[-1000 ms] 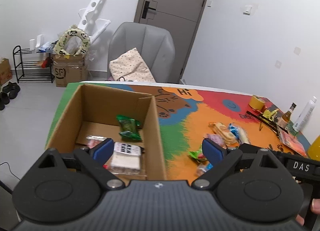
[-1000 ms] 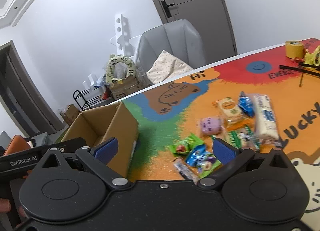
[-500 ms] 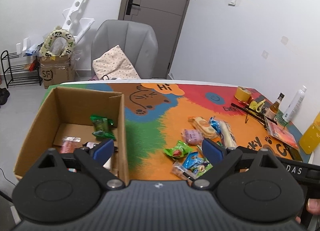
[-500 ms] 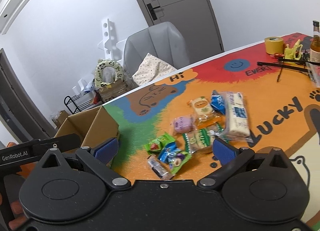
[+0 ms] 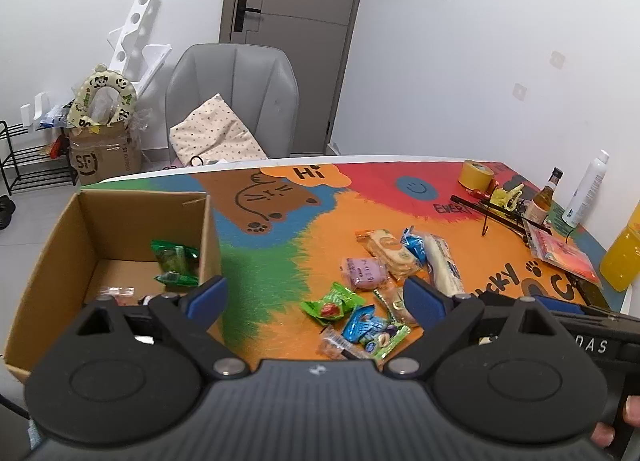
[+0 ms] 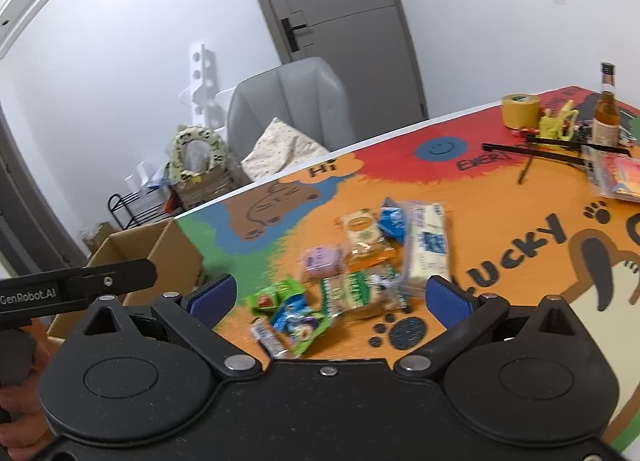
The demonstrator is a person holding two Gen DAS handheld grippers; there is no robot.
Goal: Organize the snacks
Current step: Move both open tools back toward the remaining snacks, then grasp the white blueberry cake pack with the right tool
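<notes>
Snack pkts (image 5: 376, 289) clustered on mat, box (image 5: 52, 261) nearby

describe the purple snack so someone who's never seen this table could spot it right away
Start at the cardboard box on the colourful mat's left end, then look right to the pile of snacks on the orange patch. The purple snack lies at the pile's left edge, just above the green packet; it is the only purple wrapper.

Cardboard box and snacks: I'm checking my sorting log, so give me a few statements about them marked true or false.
1. A green packet lies inside the cardboard box. True.
2. The left tongs grip a snack. False: they are open and empty.
3. The purple packet is in the box. False: it lies on the table mat with the other snacks.
4. The right tongs are open. True.
5. The yellow tape roll stands among the snacks. False: it stands apart, near the far edge.
</notes>
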